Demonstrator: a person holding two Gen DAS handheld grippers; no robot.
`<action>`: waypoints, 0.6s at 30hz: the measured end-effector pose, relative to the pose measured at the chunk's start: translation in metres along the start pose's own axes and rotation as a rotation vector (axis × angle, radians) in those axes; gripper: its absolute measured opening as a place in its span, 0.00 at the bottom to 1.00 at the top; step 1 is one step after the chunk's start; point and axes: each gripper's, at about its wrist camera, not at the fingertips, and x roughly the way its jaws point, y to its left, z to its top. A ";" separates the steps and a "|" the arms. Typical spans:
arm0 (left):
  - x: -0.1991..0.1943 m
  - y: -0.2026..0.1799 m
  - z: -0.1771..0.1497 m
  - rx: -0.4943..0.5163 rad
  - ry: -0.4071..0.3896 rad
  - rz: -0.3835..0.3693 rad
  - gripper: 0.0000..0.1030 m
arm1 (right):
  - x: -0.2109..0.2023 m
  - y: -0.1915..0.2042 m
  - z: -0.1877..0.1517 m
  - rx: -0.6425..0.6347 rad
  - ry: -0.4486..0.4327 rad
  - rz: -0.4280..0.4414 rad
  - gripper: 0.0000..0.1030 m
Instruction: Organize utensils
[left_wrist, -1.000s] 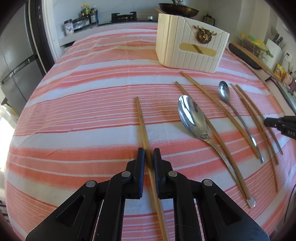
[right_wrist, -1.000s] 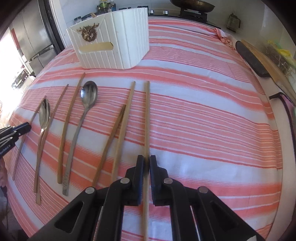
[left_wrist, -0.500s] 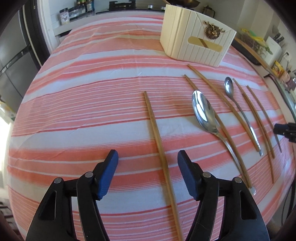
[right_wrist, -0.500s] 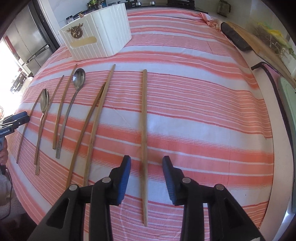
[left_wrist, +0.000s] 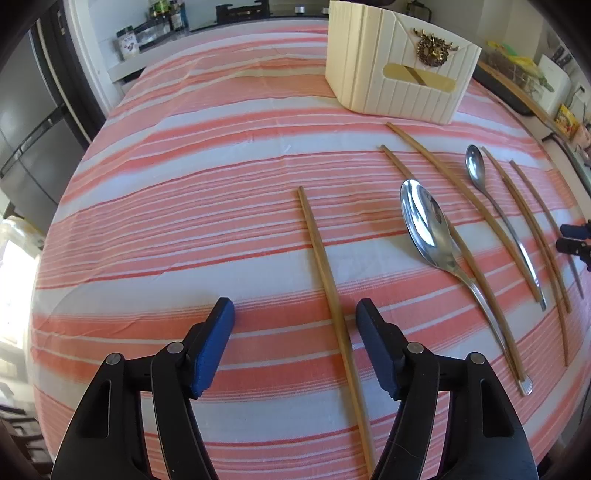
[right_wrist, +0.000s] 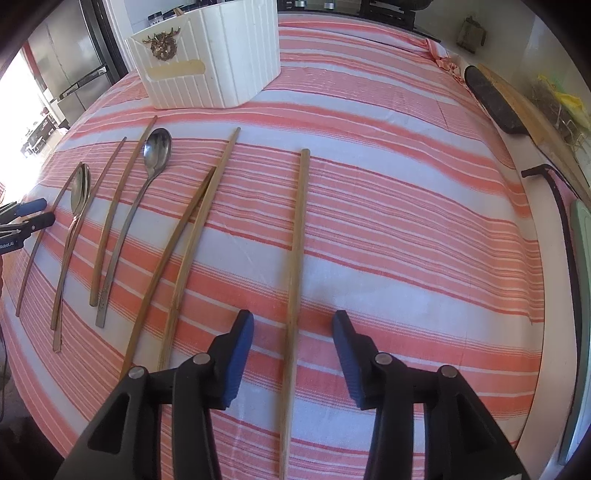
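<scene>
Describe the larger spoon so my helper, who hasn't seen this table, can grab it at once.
Start at the white ribbed holder on the striped tablecloth; utensils lie in a row in front of it. The larger spoon is the shiny steel one with the broad bowl, its handle lying against a wooden chopstick. The other spoon is slimmer, with a small bowl.

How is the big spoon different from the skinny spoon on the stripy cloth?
The big spoon has a wide, broad bowl; the skinny spoon has a small, narrow one. The big spoon's handle touches or crosses a wooden chopstick, while the skinny spoon lies in a gap between chopsticks. The big spoon sits farther from the white holder. Both are shiny metal, lying flat, bowls pointing toward the holder.
</scene>
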 end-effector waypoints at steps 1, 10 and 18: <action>0.000 0.000 0.000 0.001 -0.001 0.000 0.69 | 0.000 0.000 0.000 -0.002 -0.004 -0.001 0.45; 0.002 0.000 0.002 0.017 -0.005 -0.005 0.71 | -0.002 -0.002 -0.005 -0.006 -0.016 0.000 0.45; 0.012 -0.001 0.026 0.088 0.091 -0.062 0.70 | 0.004 -0.004 0.017 -0.019 0.090 0.014 0.46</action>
